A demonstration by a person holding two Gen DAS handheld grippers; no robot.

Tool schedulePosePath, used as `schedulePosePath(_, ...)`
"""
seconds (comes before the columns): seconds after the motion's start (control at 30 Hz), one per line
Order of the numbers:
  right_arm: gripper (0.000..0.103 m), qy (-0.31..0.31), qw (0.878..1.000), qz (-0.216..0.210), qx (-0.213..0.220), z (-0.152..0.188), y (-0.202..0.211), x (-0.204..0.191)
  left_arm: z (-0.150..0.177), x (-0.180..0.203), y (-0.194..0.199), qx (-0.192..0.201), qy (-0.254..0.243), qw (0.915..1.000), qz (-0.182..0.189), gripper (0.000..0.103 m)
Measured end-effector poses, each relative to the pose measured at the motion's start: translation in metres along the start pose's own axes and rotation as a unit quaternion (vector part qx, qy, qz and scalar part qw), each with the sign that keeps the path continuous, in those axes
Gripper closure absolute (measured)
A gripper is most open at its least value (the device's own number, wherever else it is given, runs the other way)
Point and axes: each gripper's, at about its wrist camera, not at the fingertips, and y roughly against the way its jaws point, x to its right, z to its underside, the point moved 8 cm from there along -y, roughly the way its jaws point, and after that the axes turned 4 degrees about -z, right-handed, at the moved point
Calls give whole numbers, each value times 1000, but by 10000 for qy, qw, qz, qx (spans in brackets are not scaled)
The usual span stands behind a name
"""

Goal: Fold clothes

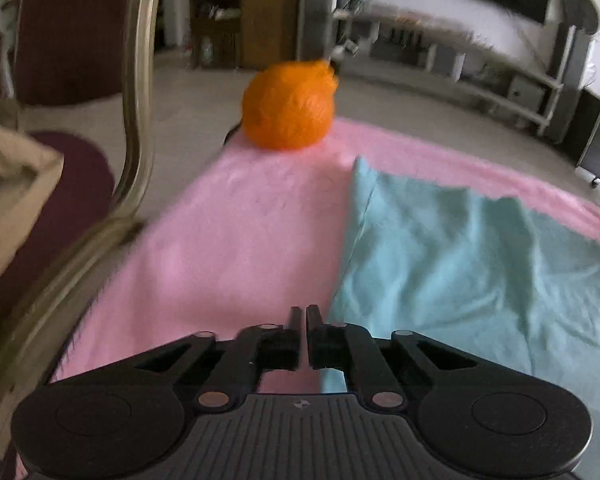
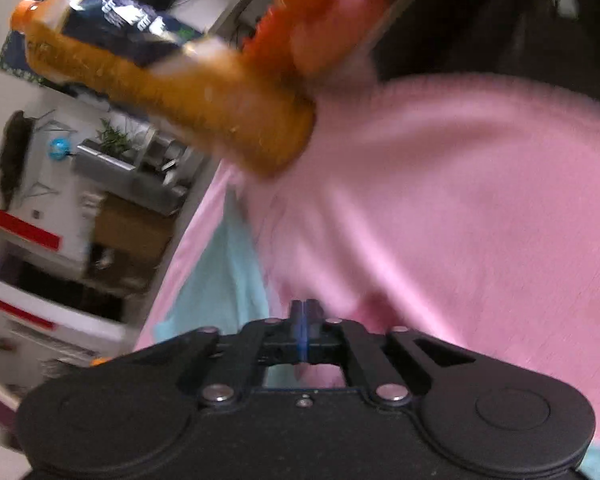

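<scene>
Softly rumpled teal garment [image 1: 480, 264], fuzzy pink cloth [image 1: 228, 248]

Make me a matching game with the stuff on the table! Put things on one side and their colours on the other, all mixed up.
Things:
1. round fuzzy ball
2. big cover spread on the table
3. cloth lying on the cover
4. left gripper

Colours:
A. black
B. pink
C. orange
D. light blue

Right pairs: 1-C, 2-B, 3-D, 4-A
</scene>
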Motion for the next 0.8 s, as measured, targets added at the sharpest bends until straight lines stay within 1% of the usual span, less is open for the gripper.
schedulePosePath(0.07,98,139,9995,-301,17,-1,7,-19,-6,15,4,50,1,9995,303,97)
schedulePosePath(0.13,98,291,9974,-615,-224,10,-3,-44,-5,49,6,-1,-292,9961,830,97)
schedulePosePath(0.17,96,367,9957,-772,-348,17,-8,-56,-4,66,7,-27,-441,9930,1094,97)
schedulePosePath(0.2,95,438,9930,-921,-600,29,-19,-69,1,87,8,-36,-802,9876,1351,96)
schedulePosePath(0.23,95,485,9887,-1071,-928,42,-33,-79,7,109,9,-44,-1170,9801,1604,92)
schedulePosePath(0.3,95,542,9758,-1319,-1660,68,-61,-96,12,132,-1,-17,-1645,9741,1550,92)
schedulePosePath(0.33,93,546,9681,-1358,-2033,79,-75,-101,15,144,-7,-3,-1879,9704,1516,91)
schedulePosePath(0.37,93,580,9637,-1283,-2268,84,-88,-100,6,141,-15,64,-1761,9755,1318,92)
schedulePosePath(0.4,98,686,9665,-1048,-2241,82,-96,-99,-3,137,-24,132,-1627,9803,1113,92)
schedulePosePath(0.43,103,714,9724,-986,-1990,71,-99,-97,-12,132,-32,201,-1492,9844,907,93)
schedulePosePath(0.47,103,736,9778,-935,-1726,59,-101,-95,-22,119,-43,273,-1344,9892,511,93)
schedulePosePath(0.5,103,682,9866,-787,-1254,41,-98,-88,-32,105,-53,346,-1193,9922,106,93)
schedulePosePath(0.53,103,622,9931,-631,-766,22,-93,-81,-41,91,-63,417,-1040,9933,-300,93)
schedulePosePath(0.6,103,486,9979,-435,-17,-9,-82,-65,-51,70,-73,472,-994,9916,-683,93)
schedulePosePath(0.63,103,515,9980,-286,225,-20,-75,-60,-55,63,-73,489,-992,9914,-699,93)
schedulePosePath(0.67,103,627,9974,-176,317,-24,-71,-60,-58,59,-71,507,-948,9919,-681,95)
schedulePosePath(0.7,99,745,9964,-67,399,-28,-66,-61,-61,56,-69,525,-902,9923,-662,95)
schedulePosePath(0.73,94,801,9957,-58,471,-30,-63,-65,-65,59,-67,563,-890,9933,-473,95)
schedulePosePath(0.77,94,853,9949,-55,542,-31,-59,-69,-69,62,-65,602,-879,9939,-277,95)
schedulePosePath(0.8,93,859,9947,-219,518,-29,-56,-78,-72,64,-63,640,-868,9941,-81,95)
